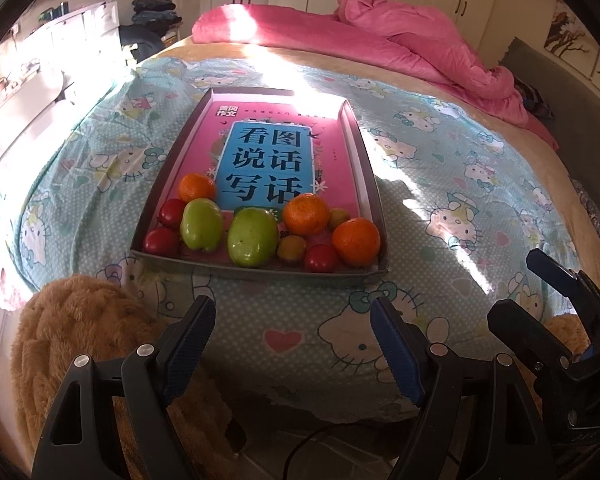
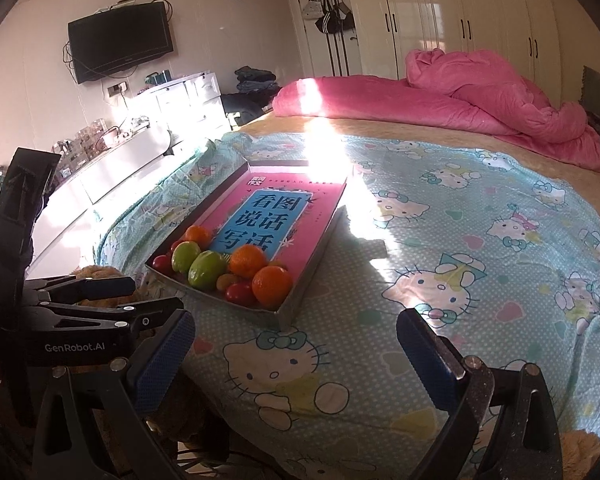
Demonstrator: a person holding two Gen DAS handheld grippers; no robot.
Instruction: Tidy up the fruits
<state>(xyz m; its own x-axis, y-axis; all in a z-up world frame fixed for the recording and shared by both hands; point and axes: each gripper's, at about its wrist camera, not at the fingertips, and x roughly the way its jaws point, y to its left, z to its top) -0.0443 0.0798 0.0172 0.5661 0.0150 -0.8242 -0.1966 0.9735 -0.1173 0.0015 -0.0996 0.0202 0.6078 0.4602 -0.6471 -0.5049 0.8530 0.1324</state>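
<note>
Resting on the bed (image 1: 440, 216), a shallow cardboard tray (image 1: 356, 152) with a pink book cover (image 1: 332, 168) as its floor was seen in both views, and all the fruits were gathered at its near end. Three mandarins (image 1: 355, 241), two green fruits (image 1: 252, 237), three red tomatoes (image 1: 320, 258) and two smaller yellowish fruits (image 1: 291, 247) were counted there, touching one another in a mixed cluster against the near rim. The kinds were not separated, so the fruits were judged to be collected but not sorted; whether this was an early or a late stage could not be settled, because a cluster inside a tray fits both.

The left gripper (image 1: 292, 332) was held low in front of the tray, its blue pads wide apart and nothing between them. The right gripper (image 2: 296, 344) was held the same way, jaws spread and empty, a little to the right of the tray. Both were kept apart from the fruits, probably so that the whole tray stayed in sight. Strong sunlight was cast across the far end of the tray, and details there were washed out.
</note>
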